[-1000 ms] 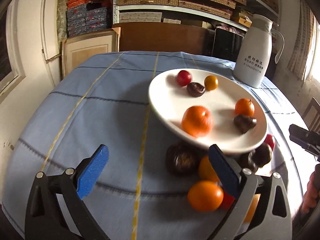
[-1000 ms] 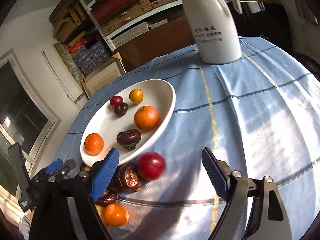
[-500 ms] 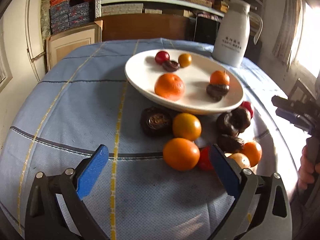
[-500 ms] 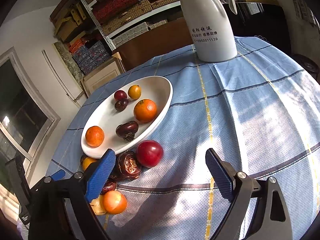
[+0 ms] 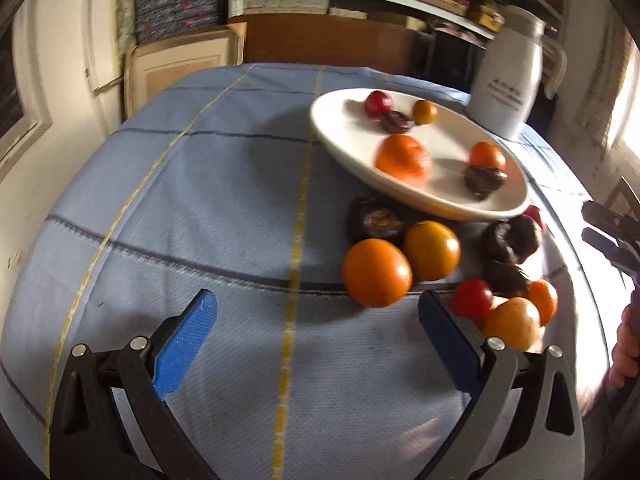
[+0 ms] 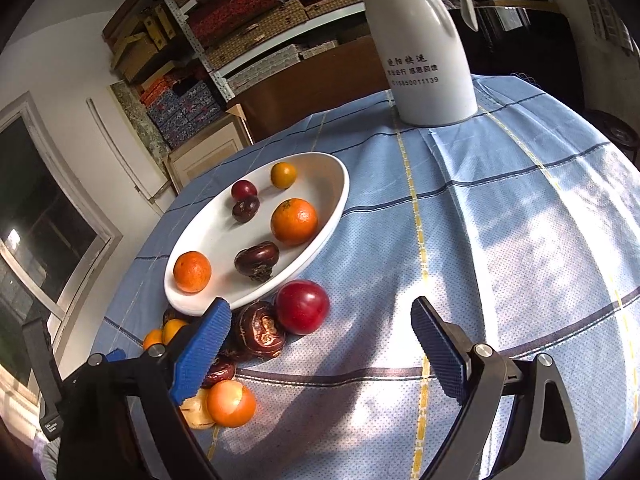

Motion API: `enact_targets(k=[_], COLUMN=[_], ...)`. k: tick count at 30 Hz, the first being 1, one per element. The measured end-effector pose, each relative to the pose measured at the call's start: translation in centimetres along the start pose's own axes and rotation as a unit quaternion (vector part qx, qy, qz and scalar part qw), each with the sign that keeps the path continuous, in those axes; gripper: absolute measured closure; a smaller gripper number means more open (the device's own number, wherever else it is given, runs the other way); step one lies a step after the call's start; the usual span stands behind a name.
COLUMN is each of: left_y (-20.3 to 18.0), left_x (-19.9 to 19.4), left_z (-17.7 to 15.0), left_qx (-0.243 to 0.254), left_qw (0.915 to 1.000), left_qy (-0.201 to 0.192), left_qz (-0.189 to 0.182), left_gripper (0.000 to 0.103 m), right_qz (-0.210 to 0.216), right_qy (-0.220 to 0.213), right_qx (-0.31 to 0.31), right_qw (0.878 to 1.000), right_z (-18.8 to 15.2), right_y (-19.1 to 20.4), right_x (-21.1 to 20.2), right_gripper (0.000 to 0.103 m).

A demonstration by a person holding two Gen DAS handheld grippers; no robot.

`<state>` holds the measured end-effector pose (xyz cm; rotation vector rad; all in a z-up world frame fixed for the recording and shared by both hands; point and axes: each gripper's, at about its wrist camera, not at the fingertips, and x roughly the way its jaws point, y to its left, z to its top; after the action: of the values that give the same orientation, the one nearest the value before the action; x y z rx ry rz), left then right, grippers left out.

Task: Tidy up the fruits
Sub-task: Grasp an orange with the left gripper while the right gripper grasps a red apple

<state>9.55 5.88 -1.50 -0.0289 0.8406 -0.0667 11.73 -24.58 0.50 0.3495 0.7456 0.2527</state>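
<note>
Both tools are empty with blue pads spread wide: the left tool (image 5: pixel 316 334) hovers low over the blue checked cloth of the bench (image 5: pixel 200 208), the right tool (image 6: pixel 320 344) just short of the loose pile. Nearest the left tool sits a big round orange fruit (image 5: pixel 376 267) touching a yellow-orange one (image 5: pixel 431 249); by the right tool lie a glossy red plum-like fruit (image 6: pixel 303 306) and a wrinkled dark brown fruit (image 6: pixel 259 329). Beyond them, the shallow white oval plate (image 6: pixel 208 240) already carries six pieces, so I'd call this roughly halfway, with about nine or so left on the cloth. The plate's near rim overhangs some of them, which could crowd a grasp. A tall white thermos jug (image 6: pixel 424 60) stands well clear behind.
</note>
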Motion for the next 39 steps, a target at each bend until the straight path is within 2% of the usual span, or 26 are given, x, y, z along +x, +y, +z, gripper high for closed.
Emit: enact_targets(k=[6,8,13,17,22,26,30,34,35,39], left_y=[-1.3,-1.6,-2.5,-2.5,-2.4,-2.1,-1.9,-2.0,-2.1,-2.2], left_x=[0.6,0.9,2.2,2.9,2.8,2.2,2.3,2.5,2.5,2.6], left_z=[0.8,1.0,1.4,1.7,1.7,1.5,1.4,1.4,1.4,1.4], left_qx=[0.032,0.039,0.055,0.049,0.046,0.044,0.037,0.042,0.043,0.045], left_qw=[0.9994,0.9992,0.9979,0.9971,0.9974,0.9981,0.9982,0.9978,0.9978,0.9977], left_qy=[-0.005,-0.003,0.02,0.029,0.023,0.015,0.02,0.027,0.026,0.027], left_qz=[0.009,0.006,-0.026,-0.05,-0.05,-0.041,-0.042,-0.043,-0.042,-0.042], left_gripper=[0.007,0.029,0.051,0.063,0.063,0.063,0.063,0.063,0.063,0.063], right_qz=[-0.004,-0.008,-0.011,-0.011,-0.018,-0.016,-0.038,-0.047,-0.046,-0.005], right_qy=[0.008,0.008,0.01,0.014,0.027,0.034,0.036,0.035,0.039,0.056], right_qx=[-0.023,-0.022,-0.005,-0.009,-0.013,-0.022,-0.067,-0.07,-0.067,-0.04], right_qw=[1.0,1.0,1.0,1.0,0.999,0.999,0.996,0.996,0.996,0.998], right_z=[-0.6,-0.6,-0.5,-0.5,-0.7,-0.9,-1.3,-0.9,-0.7,-0.2], right_y=[0.9,0.8,0.2,0.3,0.2,0.4,1.8,1.8,1.7,0.9], right_x=[0.2,0.2,0.3,0.6,1.3,1.7,2.5,3.2,3.6,4.9], right_gripper=[0.011,0.011,0.011,0.011,0.011,0.032,0.044,0.049,0.052,0.052])
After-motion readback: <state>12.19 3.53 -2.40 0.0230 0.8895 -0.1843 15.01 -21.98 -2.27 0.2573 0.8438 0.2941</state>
